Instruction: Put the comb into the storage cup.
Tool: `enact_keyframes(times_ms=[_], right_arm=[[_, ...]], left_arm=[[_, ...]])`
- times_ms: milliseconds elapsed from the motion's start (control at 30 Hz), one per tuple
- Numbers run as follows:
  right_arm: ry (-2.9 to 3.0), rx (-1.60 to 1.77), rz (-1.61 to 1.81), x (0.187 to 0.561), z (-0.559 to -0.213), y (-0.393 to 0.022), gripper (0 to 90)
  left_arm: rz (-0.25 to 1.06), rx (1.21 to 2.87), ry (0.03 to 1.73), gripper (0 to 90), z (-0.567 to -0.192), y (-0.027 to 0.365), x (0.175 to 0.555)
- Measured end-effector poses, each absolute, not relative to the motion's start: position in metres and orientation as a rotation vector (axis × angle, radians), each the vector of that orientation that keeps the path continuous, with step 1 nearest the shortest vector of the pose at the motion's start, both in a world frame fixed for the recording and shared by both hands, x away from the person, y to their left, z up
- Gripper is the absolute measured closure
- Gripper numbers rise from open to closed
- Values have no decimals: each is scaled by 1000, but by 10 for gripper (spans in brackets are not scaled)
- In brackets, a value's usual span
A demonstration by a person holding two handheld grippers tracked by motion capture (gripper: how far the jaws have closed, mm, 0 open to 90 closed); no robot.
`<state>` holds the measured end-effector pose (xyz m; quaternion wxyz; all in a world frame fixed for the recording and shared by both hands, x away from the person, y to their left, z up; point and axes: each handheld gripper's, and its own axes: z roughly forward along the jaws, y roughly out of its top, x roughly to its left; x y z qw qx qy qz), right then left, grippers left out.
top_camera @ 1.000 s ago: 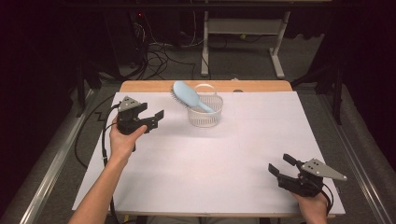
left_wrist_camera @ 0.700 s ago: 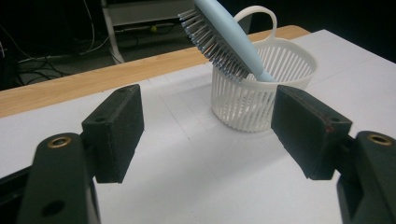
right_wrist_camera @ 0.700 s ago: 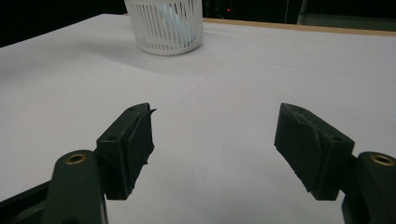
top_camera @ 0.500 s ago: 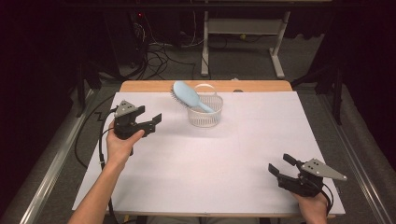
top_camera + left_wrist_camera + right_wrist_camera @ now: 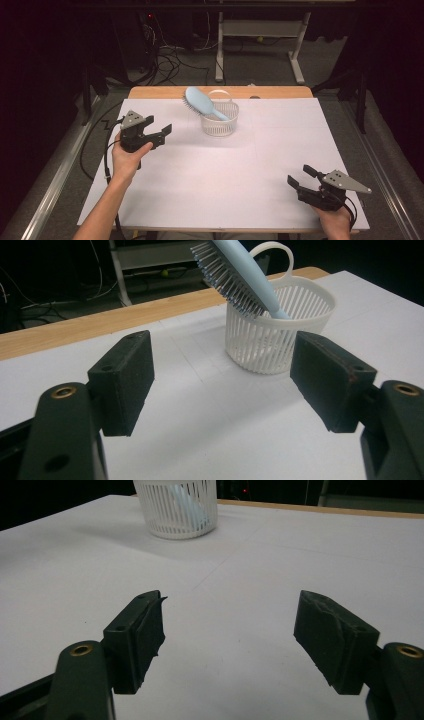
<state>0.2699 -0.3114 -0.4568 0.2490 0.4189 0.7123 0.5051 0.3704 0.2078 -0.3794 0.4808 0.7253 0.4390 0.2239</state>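
White sheet (image 5: pixel 225 180) spread over nearly the whole desk (image 5: pixel 165 92), with a bare wooden strip left along the far edge. Faint fold lines crossing the sheet. Beyond the far edge, on dark floor, a tangle of black cables (image 5: pixel 172 60) and the white legs of a stand (image 5: pixel 260 35) with long feet. Small red light (image 5: pixel 151 16) glowing in the dark behind. Grey metal rails (image 5: pixel 55 175) running along both sides of the desk.

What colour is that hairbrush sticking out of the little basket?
Light blue; the hairbrush shows best in the left gripper view, leaning in the white basket.
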Motion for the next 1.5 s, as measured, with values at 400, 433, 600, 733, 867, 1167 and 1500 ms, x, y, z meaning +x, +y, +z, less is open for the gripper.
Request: enact_keyframes(times_ms=[400,433,600,733,867,1167,1500], right_arm=[[1941,1140,1375,270,-457,-311,287],[1940,1141,1375,270,-457,-311,287],[1938,1143,1375,270,-457,-312,287],[1939,1144,1375,270,-457,-312,287],[1939,1139,1374,270,-457,-311,287],[1938,1144,1374,270,-457,-312,287],[1938,1145,1373,270,-457,-312,287]], left_arm=[[536,1755,1070,266,-384,211,364],[537,1756,1071,267,-385,211,364],[542,1759,1071,266,-386,212,362],[541,1758,1073,266,-388,213,360],[533,1754,1075,266,-390,215,358],[538,1752,1077,266,-393,217,354],[526,1737,1082,266,-396,220,349]])
